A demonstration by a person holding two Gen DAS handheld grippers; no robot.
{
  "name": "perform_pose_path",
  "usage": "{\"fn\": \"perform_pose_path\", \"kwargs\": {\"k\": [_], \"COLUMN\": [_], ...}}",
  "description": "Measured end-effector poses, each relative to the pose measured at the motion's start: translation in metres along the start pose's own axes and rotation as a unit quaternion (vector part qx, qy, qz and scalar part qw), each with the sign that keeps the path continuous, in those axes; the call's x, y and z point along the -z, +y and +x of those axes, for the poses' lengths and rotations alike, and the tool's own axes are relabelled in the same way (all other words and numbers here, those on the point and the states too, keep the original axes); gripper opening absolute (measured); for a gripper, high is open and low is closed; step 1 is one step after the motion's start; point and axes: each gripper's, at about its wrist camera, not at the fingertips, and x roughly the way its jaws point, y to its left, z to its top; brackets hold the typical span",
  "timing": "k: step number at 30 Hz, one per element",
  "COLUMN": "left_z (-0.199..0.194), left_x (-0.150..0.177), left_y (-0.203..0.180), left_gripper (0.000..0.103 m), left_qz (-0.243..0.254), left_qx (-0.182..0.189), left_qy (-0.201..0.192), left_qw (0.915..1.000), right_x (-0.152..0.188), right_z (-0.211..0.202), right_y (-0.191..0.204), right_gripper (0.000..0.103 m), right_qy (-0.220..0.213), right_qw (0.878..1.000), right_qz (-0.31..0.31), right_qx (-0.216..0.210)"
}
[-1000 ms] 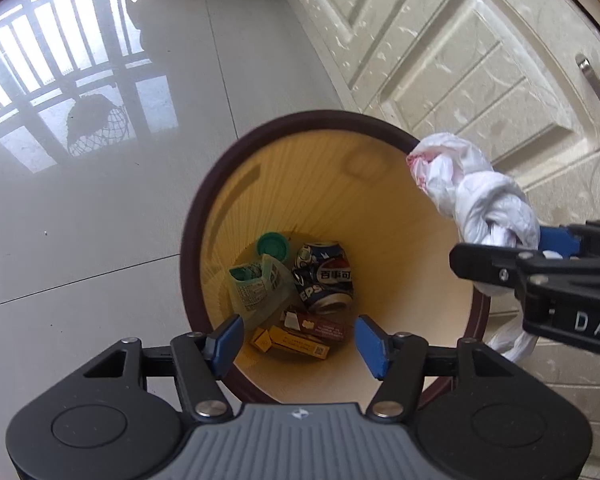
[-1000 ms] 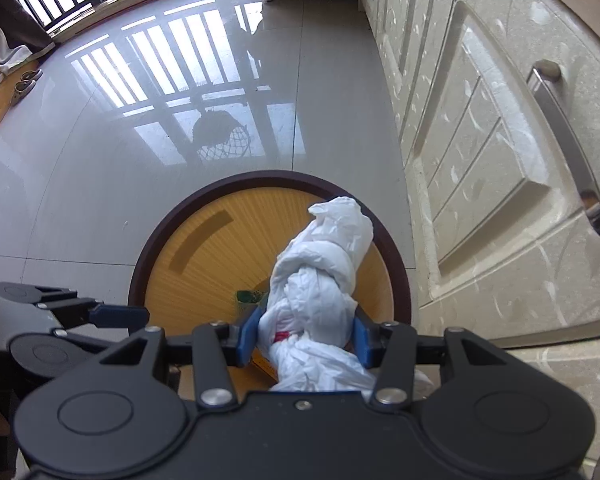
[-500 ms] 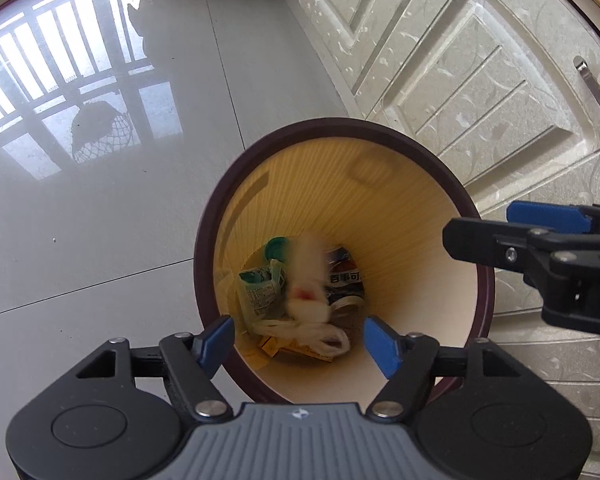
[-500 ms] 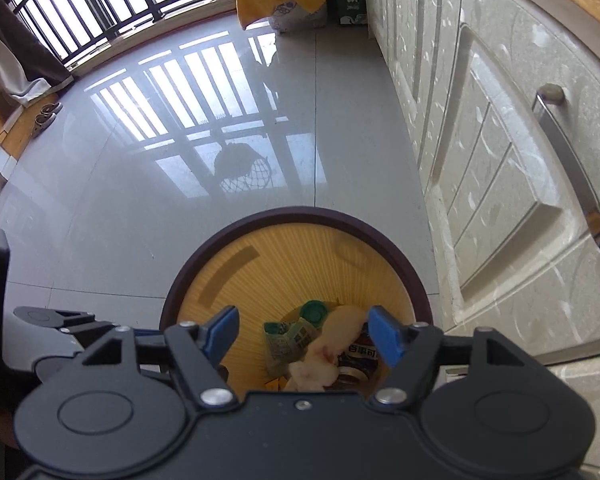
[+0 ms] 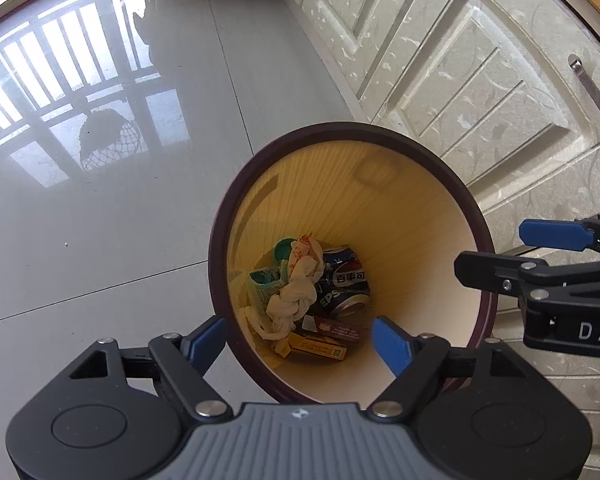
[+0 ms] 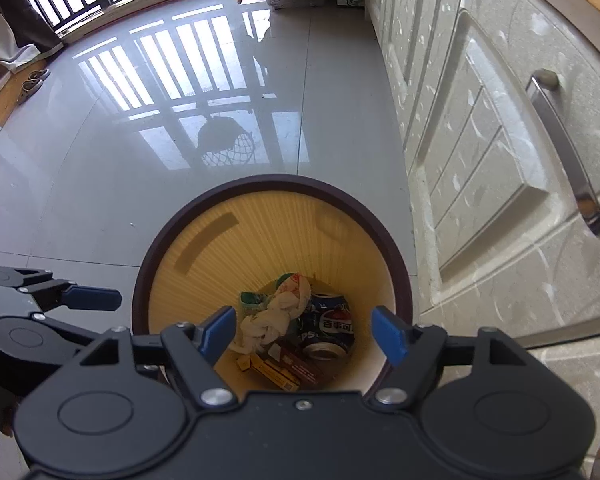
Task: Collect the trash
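**Knotted bag at the bottom of the bin, both tools spread**

The white twisted plastic bag lies inside the round bin, on top of the other trash. Its long axis runs from the near-left wall up toward the bin's middle, red-printed end farthest away. Beside it lies a crushed blue Pepsi can, open mouth toward the camera; a green carton is partly covered by the bag, and flat boxes sit at the near edge.

The left tool and right tool hover over the opening, jaws having just been opening, nothing between them. The bin's near rim is cut off behind each tool's body.
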Motion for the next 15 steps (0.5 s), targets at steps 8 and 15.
{"fn": "perform_pose_path", "kwargs": {"k": [8,15], "left_z": [-0.007,-0.013], "left_x": [0.005,0.011], "left_y": [0.0,0.004], "left_gripper": [0.091,0.1], "left_qz": [-0.006,-0.014], "left_qx": [-0.007,-0.018], "left_qy": [-0.005,-0.009], "left_qw": [0.9999,0.9997], "right_x": [0.006,0.012], "right_z": [-0.008,-0.015], "right_y": [-0.003,-0.006], "right_gripper": [0.084,0.096], "right_qy": [-0.006,-0.015], "right_qw": [1.0,0.999], "right_qz": [0.002,0.009], "right_qx": [0.022,0.037]}}
